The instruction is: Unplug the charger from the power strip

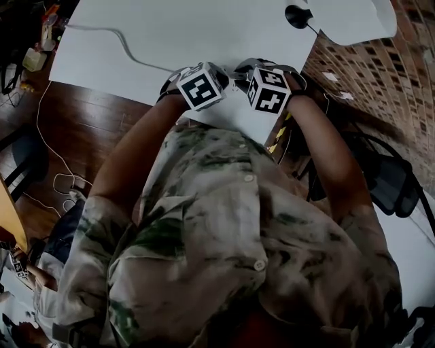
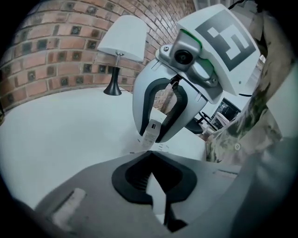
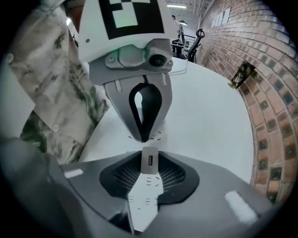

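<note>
A small white charger with a USB port is pinched at the tips of my right gripper, which is shut on it. From the left gripper view the same charger hangs in the right gripper just above the white table. My left gripper faces it tip to tip, shut with nothing held, a short way from the charger. In the head view both grippers, left and right, meet over the table's near edge. No power strip is in view.
A white cable runs across the table. A lamp with a black base stands by the brick wall. A dark chair is at the right, and cords lie on the wooden floor.
</note>
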`<state>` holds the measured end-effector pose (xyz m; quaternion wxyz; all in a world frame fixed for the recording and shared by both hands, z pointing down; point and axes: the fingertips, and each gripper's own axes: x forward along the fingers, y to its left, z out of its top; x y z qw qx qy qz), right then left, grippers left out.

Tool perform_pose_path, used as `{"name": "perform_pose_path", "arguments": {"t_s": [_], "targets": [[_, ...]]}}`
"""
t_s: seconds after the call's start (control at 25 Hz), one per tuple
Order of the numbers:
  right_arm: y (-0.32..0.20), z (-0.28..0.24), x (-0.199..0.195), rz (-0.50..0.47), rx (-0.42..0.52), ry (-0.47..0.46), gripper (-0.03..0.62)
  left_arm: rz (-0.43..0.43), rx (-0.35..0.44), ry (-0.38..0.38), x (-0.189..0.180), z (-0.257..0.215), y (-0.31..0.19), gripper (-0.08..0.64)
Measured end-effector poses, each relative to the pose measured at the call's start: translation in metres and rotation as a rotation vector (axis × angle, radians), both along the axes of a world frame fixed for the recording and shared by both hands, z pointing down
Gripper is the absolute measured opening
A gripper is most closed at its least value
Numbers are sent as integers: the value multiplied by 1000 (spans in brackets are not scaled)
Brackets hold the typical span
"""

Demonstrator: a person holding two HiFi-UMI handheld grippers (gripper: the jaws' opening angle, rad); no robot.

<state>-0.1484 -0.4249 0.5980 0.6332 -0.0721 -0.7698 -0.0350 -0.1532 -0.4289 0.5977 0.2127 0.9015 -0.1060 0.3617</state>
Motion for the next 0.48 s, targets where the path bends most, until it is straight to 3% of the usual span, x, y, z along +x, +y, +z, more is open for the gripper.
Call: {"name": "perform_pose_path", "arguments": {"t_s": [0.48], "targets": [[4,-13,7,35,23,74,103,19,-20,20,8,-9,2,-5]]}}
